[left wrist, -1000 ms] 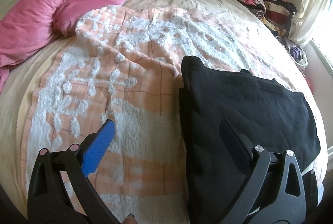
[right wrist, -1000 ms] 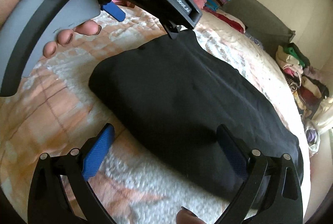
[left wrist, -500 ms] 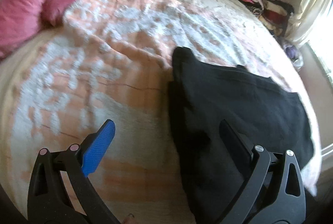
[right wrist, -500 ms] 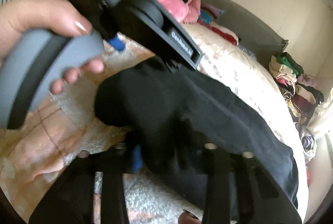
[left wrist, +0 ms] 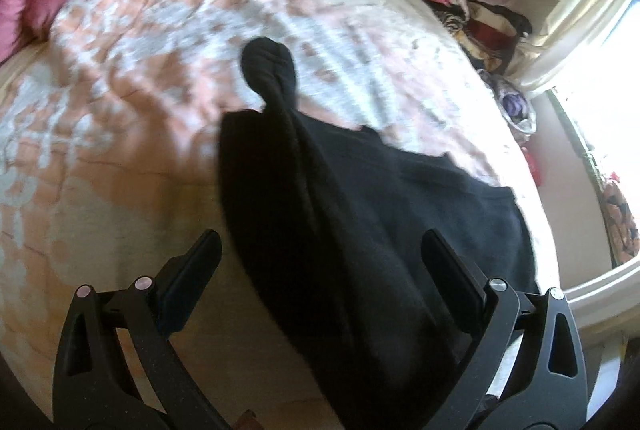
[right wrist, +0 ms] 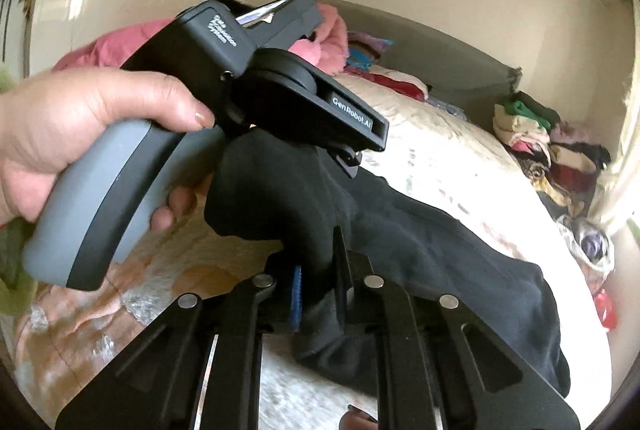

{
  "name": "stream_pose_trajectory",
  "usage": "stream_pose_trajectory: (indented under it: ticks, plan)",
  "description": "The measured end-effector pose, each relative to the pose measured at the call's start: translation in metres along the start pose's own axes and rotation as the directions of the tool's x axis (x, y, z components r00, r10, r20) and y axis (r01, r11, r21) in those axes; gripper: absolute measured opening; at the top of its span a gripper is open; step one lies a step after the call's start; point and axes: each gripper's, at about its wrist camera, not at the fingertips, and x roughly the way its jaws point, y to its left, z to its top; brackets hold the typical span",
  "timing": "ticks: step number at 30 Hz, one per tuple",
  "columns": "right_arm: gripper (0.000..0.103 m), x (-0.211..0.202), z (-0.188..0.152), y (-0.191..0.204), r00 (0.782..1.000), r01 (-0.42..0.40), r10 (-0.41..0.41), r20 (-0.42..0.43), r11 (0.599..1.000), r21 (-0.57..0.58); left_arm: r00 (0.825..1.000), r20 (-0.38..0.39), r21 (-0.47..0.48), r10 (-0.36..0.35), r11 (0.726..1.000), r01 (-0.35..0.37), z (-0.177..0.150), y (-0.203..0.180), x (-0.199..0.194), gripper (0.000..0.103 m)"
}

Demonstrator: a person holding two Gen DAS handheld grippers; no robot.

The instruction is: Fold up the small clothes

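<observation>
**Black garment lifted by one edge over the bed**

The right tongs (right wrist: 316, 294) are clamped narrow on a bunched edge of the black garment (right wrist: 440, 242), which hangs from that grip and trails away to the right across the bed (right wrist: 452, 150). The left tongs (left wrist: 320, 270) stand wide and hold nothing; in the left wrist view the garment (left wrist: 360, 214) runs straight between their two fingers, its long axis pointing forward and ending in a rounded tip. The left hand (right wrist: 80, 134) sits just beside the raised bunch. The left tongs look nearer to the free cloth, so the next grip probably falls to them.
</observation>
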Motion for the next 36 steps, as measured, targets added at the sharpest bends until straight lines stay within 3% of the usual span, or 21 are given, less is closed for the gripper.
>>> stream_pose_trajectory:
  ticks: [1,2,3,6,20,36]
  plan:
    - [0.011,-0.003,-0.001,-0.005,1.0,0.009,-0.009,0.001,1.0,0.013,1.0,0.003,0.011,-0.01,1.0,0.01,0.001,-0.008,-0.001,0.077]
    - [0.011,-0.003,-0.001,-0.015,1.0,0.015,-0.015,0.004,0.999,0.029,1.0,0.006,0.03,-0.014,0.999,0.014,0.001,-0.017,-0.002,0.06]
    - [0.011,-0.005,-0.002,-0.019,1.0,0.015,-0.016,0.005,0.999,0.041,1.0,0.013,0.064,-0.012,0.998,0.011,0.001,-0.031,-0.003,0.051]
    - [0.01,-0.017,-0.007,-0.027,1.0,0.028,-0.029,0.011,0.996,0.082,0.999,0.031,0.126,-0.009,0.992,0.006,0.002,-0.057,-0.008,0.035]
    - [0.01,-0.061,-0.024,-0.098,0.996,0.047,-0.067,0.055,0.952,0.304,0.997,0.044,0.251,-0.06,0.967,0.047,0.003,-0.141,-0.012,0.034]
    - [0.01,-0.08,-0.051,-0.138,0.995,0.071,-0.094,0.029,0.893,0.444,0.996,0.004,0.3,-0.085,0.951,0.08,-0.005,-0.191,0.016,0.034]
